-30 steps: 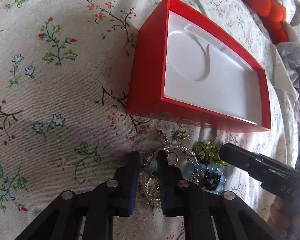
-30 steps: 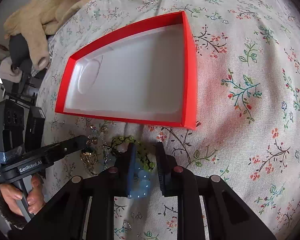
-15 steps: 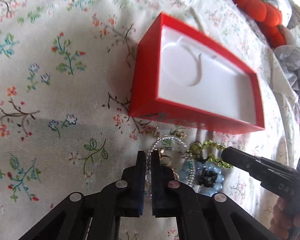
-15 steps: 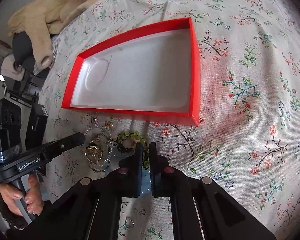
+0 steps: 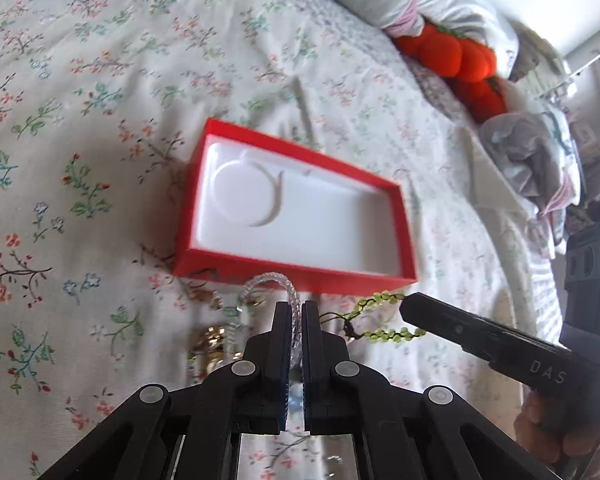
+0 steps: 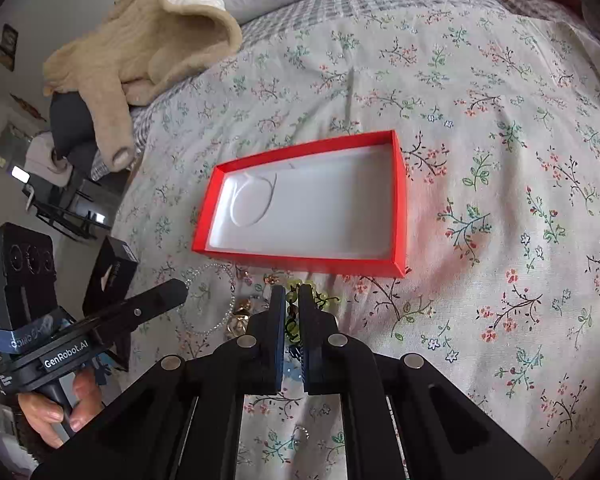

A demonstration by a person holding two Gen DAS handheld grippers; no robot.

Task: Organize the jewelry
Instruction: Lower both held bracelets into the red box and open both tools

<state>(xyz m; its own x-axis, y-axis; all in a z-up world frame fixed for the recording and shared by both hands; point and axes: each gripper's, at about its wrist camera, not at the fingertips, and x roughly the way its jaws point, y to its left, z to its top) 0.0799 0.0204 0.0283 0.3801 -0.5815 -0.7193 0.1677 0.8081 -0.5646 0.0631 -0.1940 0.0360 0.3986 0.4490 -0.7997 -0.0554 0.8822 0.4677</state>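
Now each gripper is clenched on beads: left gripper on the clear beaded bracelet, right gripper on the green beaded string, lifted clear of the floral bedspread for carrying to the open red box with white lining

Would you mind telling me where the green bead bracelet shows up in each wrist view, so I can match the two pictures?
Left wrist view: the green bead bracelet hangs lower centre-right, just right of the left gripper.
Right wrist view: the bracelet sits lower centre, pinched in the right gripper.
Shared landmark: the red box, just above the bracelet in both.
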